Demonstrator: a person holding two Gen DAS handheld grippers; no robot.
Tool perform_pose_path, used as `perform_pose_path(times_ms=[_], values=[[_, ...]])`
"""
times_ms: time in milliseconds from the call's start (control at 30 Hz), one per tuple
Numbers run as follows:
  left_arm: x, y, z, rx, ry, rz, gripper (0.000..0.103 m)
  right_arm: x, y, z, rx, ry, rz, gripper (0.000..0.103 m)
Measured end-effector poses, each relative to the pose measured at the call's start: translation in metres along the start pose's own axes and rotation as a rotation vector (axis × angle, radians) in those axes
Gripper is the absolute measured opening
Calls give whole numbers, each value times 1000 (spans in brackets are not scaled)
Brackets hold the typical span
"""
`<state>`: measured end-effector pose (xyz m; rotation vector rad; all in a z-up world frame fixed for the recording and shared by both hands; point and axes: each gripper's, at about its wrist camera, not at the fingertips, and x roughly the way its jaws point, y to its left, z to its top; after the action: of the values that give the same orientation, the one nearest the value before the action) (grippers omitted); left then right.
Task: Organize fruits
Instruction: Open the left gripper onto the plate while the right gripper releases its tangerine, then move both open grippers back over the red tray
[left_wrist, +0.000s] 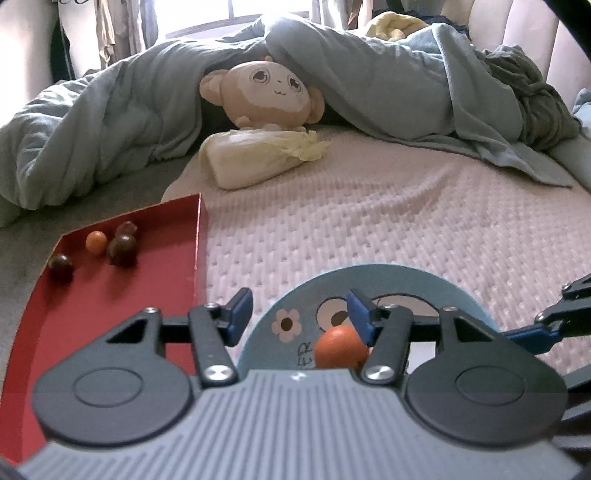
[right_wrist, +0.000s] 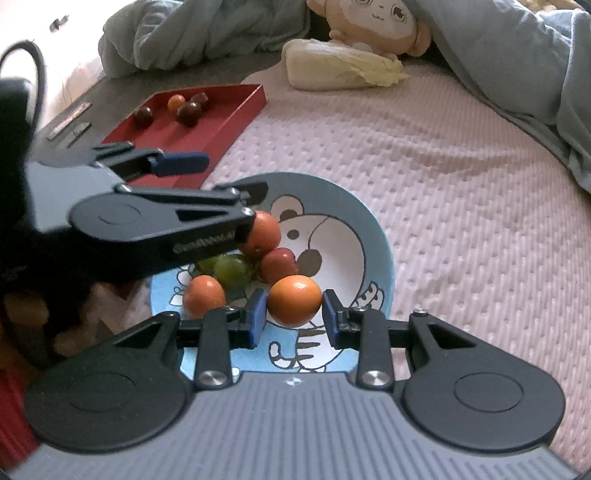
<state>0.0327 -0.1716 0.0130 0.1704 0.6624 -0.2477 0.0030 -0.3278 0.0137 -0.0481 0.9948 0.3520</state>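
In the right wrist view a blue cartoon plate lies on the bed with several small fruits: orange, red, green and orange-red. My right gripper is shut on an orange fruit just over the plate. My left gripper reaches in from the left above the pile. In its own view the left gripper stands open with nothing between its pads, and an orange fruit lies under its right finger on the plate. A red tray at the left holds dark fruits and one orange fruit.
A plush monkey and a napa cabbage lie at the back of the bed, under a rumpled blue-grey duvet. The textured pale bedspread stretches to the right of the plate. The red tray sits near the bed's left edge.
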Motion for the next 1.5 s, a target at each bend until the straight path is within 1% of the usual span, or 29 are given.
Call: perform_pose_path(times_ms=[167, 333, 367, 433, 500, 567, 700, 800, 1200, 1500], values=[[-7, 5, 1, -19, -16, 1, 59, 6, 4, 3, -13, 14, -9, 38], [-13, 9, 2, -28, -30, 4, 59, 7, 6, 7, -2, 2, -25, 38], [-14, 9, 2, -30, -32, 4, 59, 8, 6, 8, 2, 1, -29, 40], [-16, 11, 3, -33, -37, 4, 59, 6, 5, 10, 14, -9, -31, 47], [-18, 12, 3, -31, -43, 6, 59, 5, 6, 13, 16, -23, -40, 61], [-21, 14, 4, -30, -52, 9, 59, 3, 5, 16, 27, -40, -44, 70], [-26, 19, 6, -42, -66, 9, 59, 3, 8, 20, 24, -51, -51, 72], [-29, 24, 7, -53, -74, 12, 59, 5, 11, 22, 16, -51, -57, 77], [-33, 39, 7, -77, -88, 22, 59, 13, 28, 34, -13, -54, -49, 78], [-32, 61, 7, -115, -93, 49, 59, 23, 43, 45, -34, -48, -39, 78]])
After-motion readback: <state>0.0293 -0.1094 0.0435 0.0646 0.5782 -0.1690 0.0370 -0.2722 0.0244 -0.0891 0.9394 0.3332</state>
